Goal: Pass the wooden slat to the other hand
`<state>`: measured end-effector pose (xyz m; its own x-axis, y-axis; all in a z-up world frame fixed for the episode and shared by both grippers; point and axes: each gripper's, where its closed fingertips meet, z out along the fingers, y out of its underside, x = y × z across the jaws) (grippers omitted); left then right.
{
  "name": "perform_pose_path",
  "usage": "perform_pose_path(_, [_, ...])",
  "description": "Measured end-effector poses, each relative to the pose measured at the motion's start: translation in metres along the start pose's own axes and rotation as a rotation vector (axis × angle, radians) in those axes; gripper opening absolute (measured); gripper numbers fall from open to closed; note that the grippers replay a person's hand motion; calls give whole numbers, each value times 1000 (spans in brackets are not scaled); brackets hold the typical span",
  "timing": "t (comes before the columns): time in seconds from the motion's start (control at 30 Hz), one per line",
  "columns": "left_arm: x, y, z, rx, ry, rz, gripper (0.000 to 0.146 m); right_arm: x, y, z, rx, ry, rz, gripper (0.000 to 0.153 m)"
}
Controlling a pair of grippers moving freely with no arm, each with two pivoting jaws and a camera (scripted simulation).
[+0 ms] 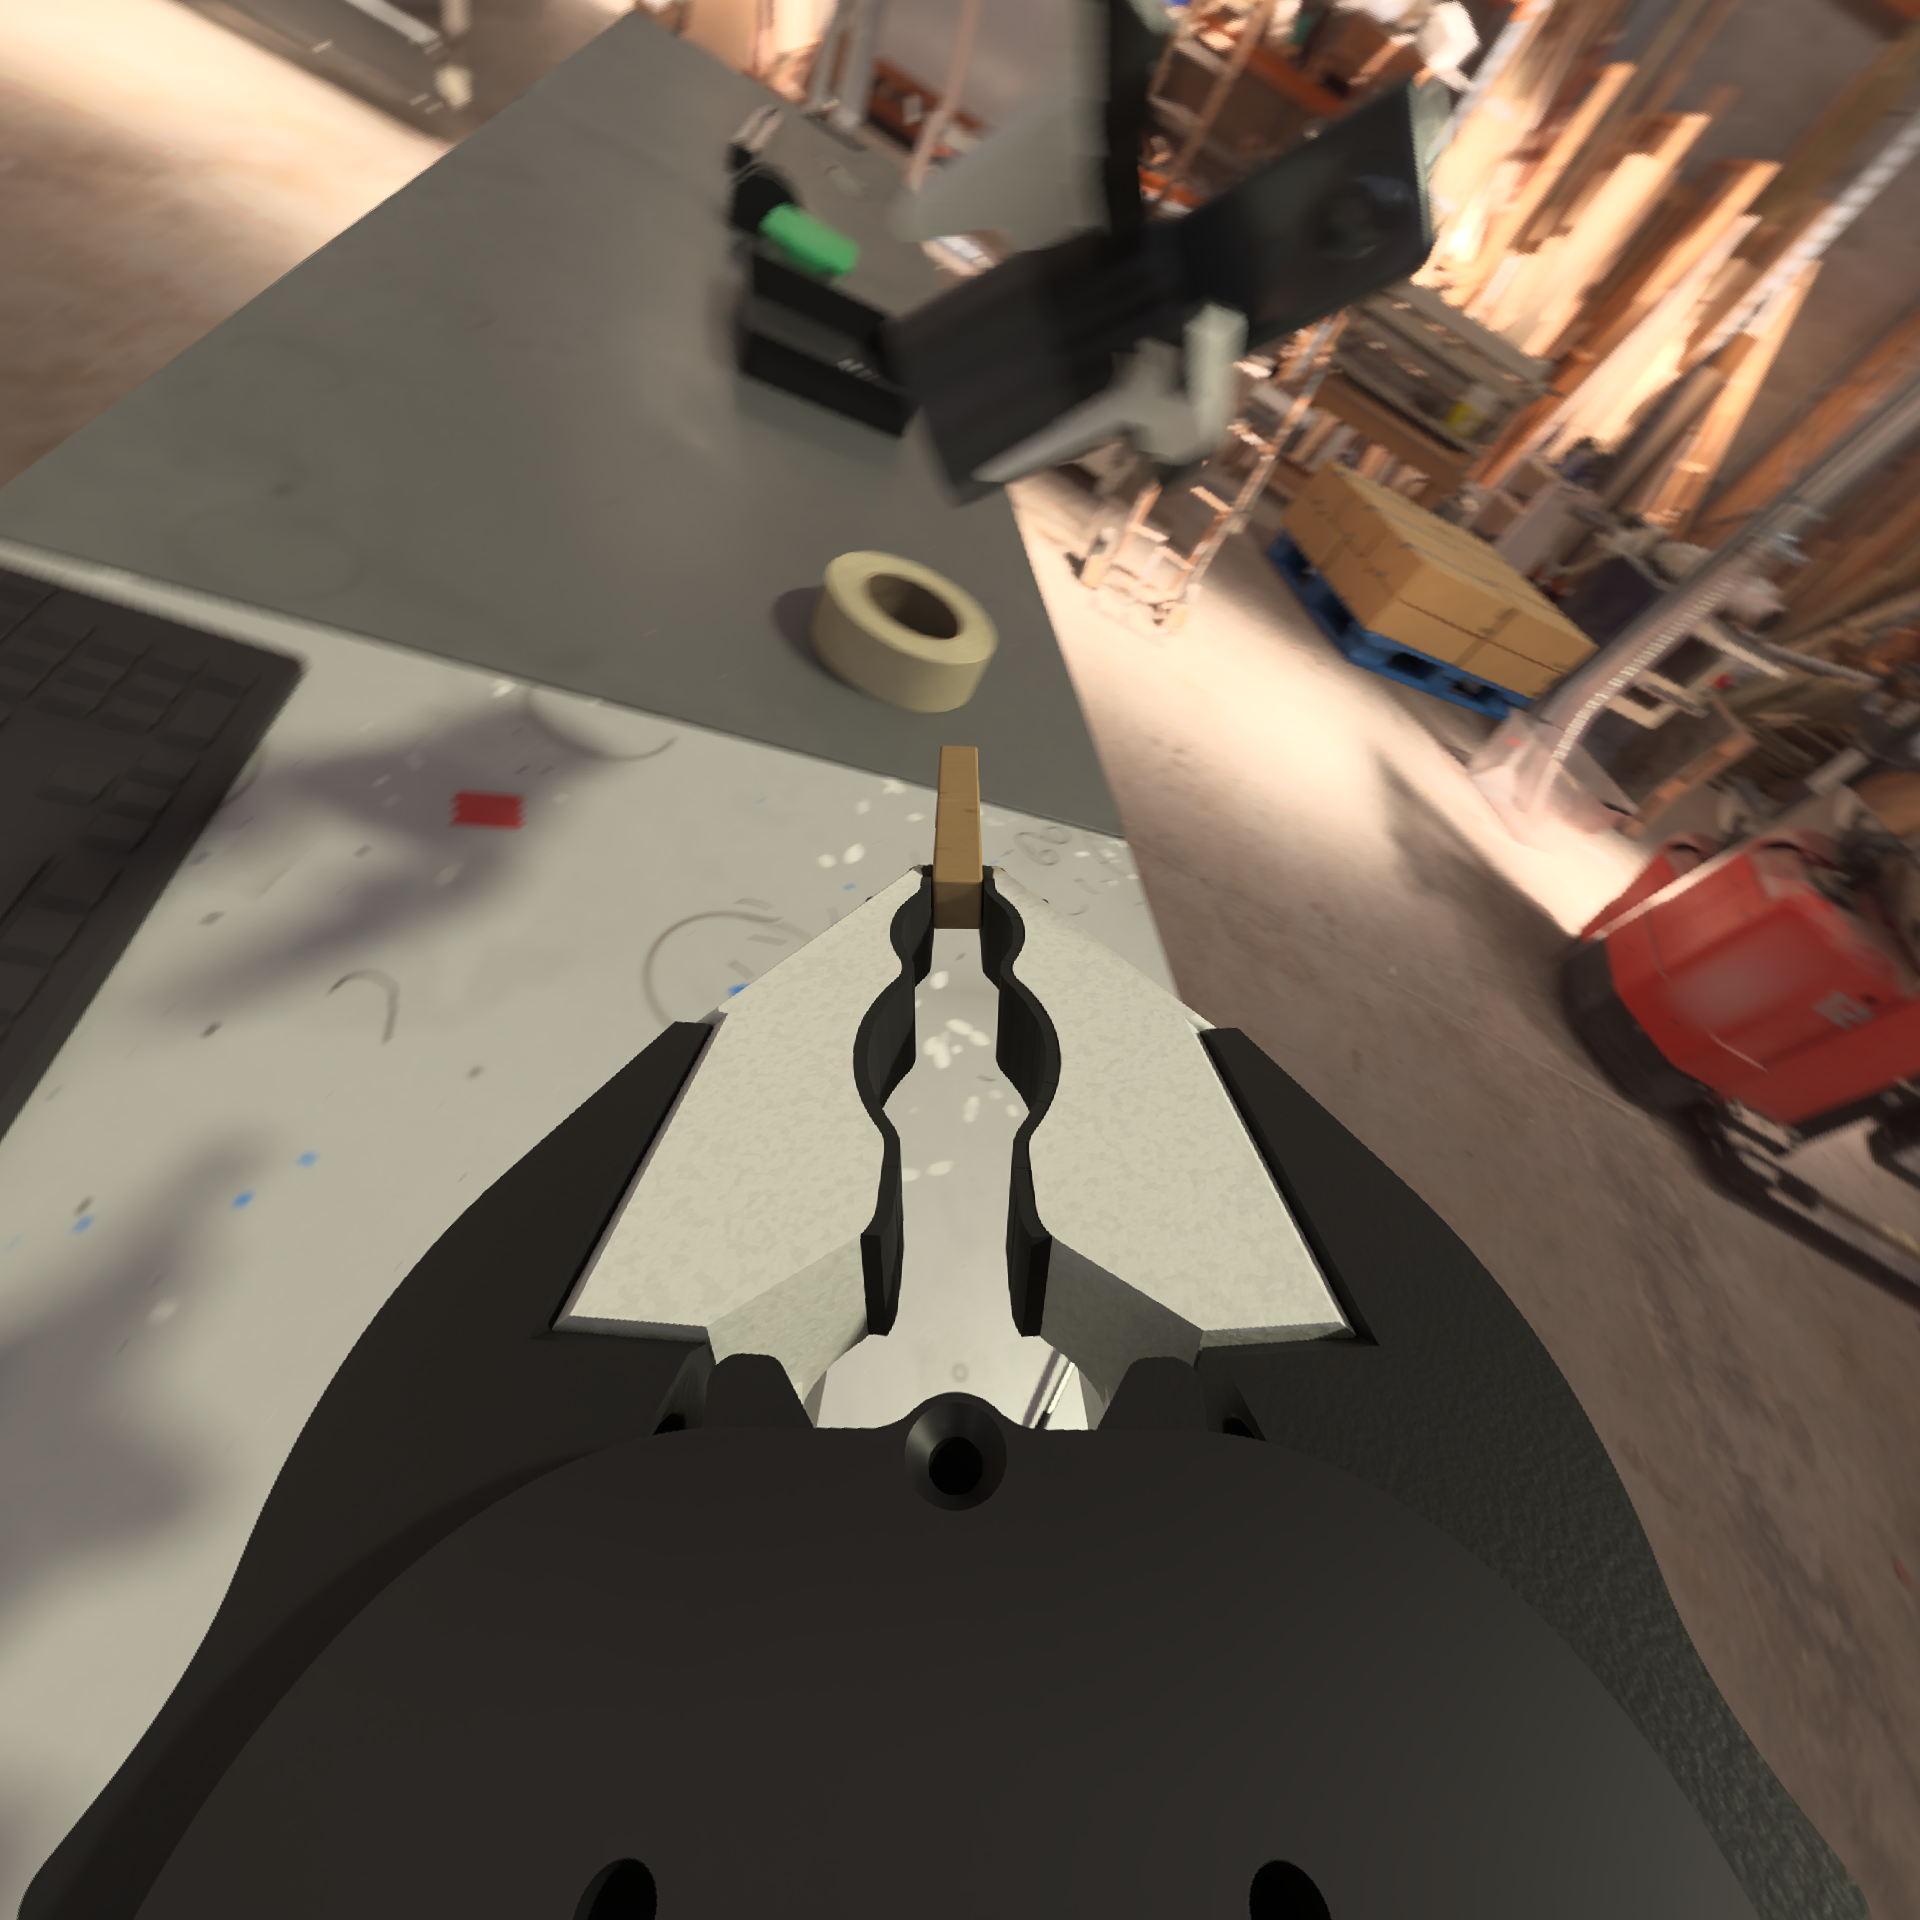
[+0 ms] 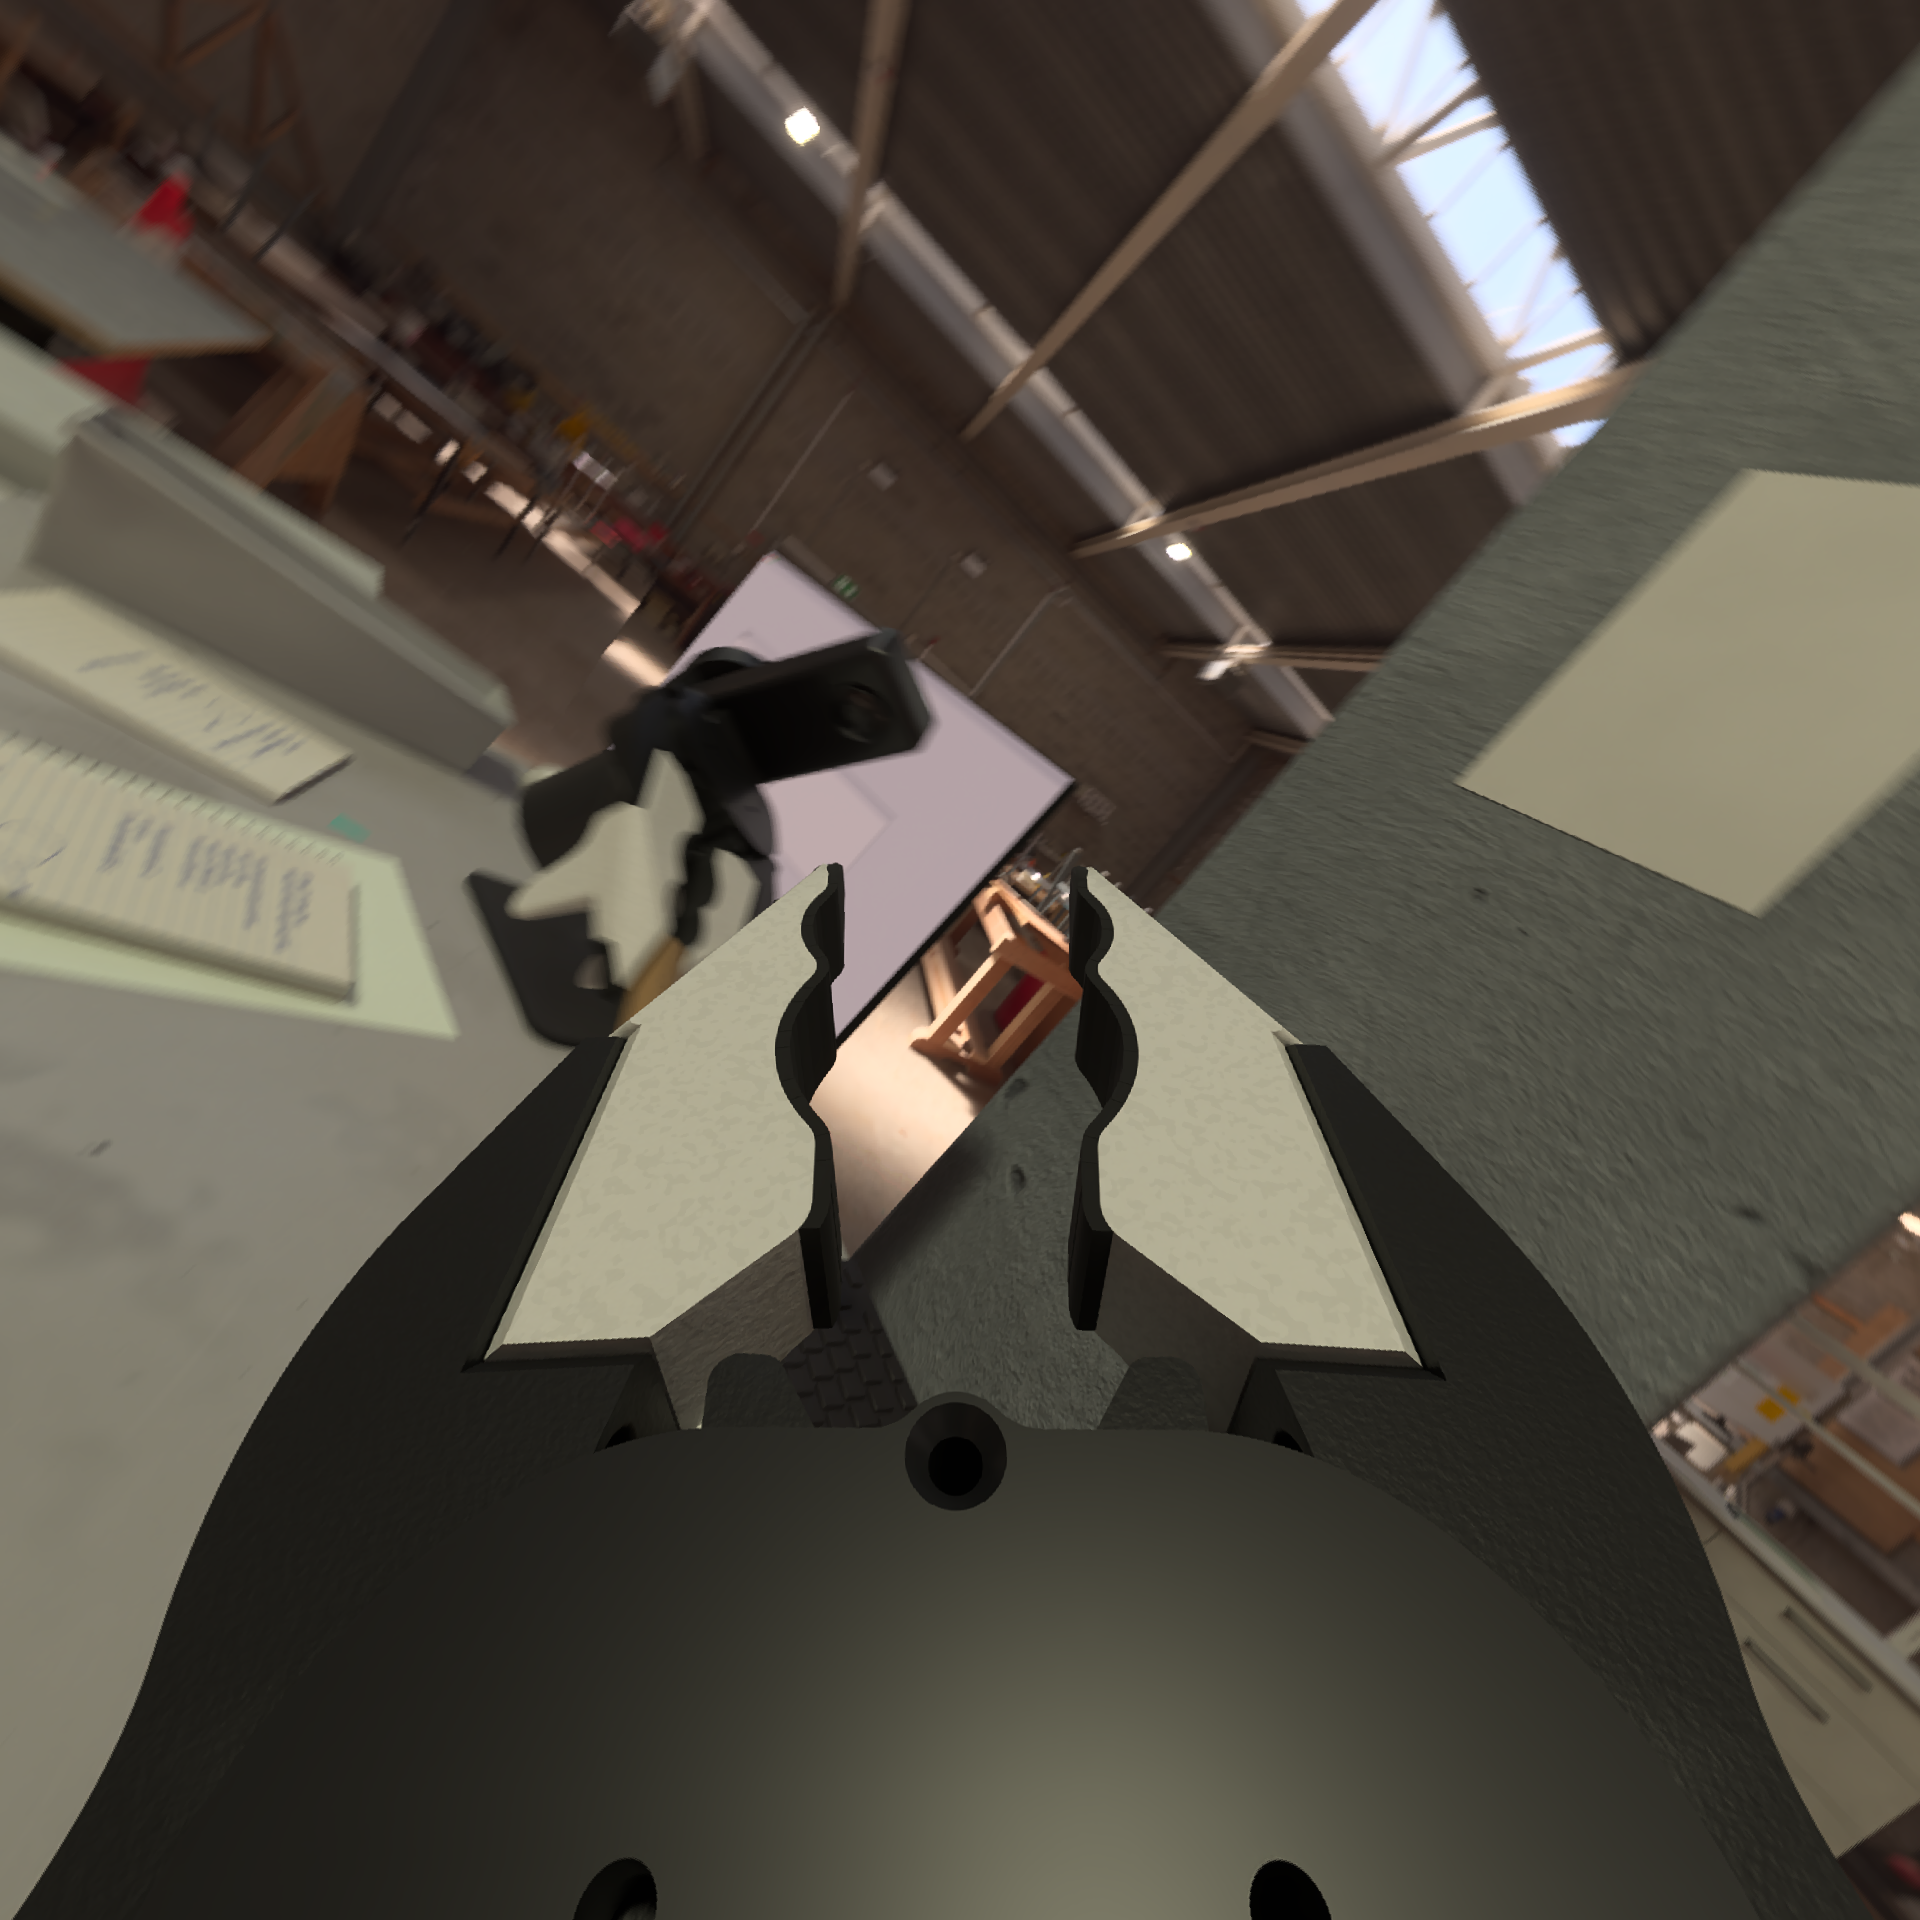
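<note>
The wooden slat [image 1: 957,842] is a short tan strip, seen end-on in the left wrist view. My left gripper [image 1: 957,883] is shut on it at the fingertips and holds it in the air above the white mat [image 1: 416,1039], near the table's right edge. My right gripper [image 2: 956,883] is open and empty. It points up toward the hall roof, with the table tilted across its view. It also shows blurred in the left wrist view [image 1: 1153,405], in the air farther ahead and apart from the slat. In the right wrist view the left gripper [image 2: 665,935] shows farther off to the left, with the slat [image 2: 652,975] in it.
On the grey table [image 1: 468,416] are a roll of beige tape [image 1: 904,629], a black keyboard [image 1: 104,810], a black device with a green part [image 1: 805,234] and a small red piece [image 1: 486,808]. Notebooks [image 2: 208,904] lie at the left. The table edge runs along the right.
</note>
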<state>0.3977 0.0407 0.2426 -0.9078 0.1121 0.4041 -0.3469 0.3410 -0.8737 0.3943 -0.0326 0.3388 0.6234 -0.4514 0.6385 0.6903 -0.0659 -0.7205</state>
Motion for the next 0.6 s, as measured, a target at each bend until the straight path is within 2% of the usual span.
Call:
perform_pose_path(0.1, [33,-11,-1,40,122,58,7,18,33,3,-12,57,73,43])
perform_pose_path(0.23, [57,-23,-2,103,230,83,7,-44,88,33,-144,-172,-37,44])
perform_pose_path(0.27, [56,-25,-3,115,226,74,7,-54,87,41,-141,-182,-75,44])
perform_pose_path(0.4, [44,-31,-11,174,180,18,7,-69,45,52,54,-135,-102,47])
perform_pose_path(0.5, [34,-29,-15,183,167,-48,7,-71,30,48,45,-130,-204,47])
perform_pose_path(0.6, [30,-26,-11,165,199,-105,7,-75,27,46,14,-155,-252,39])
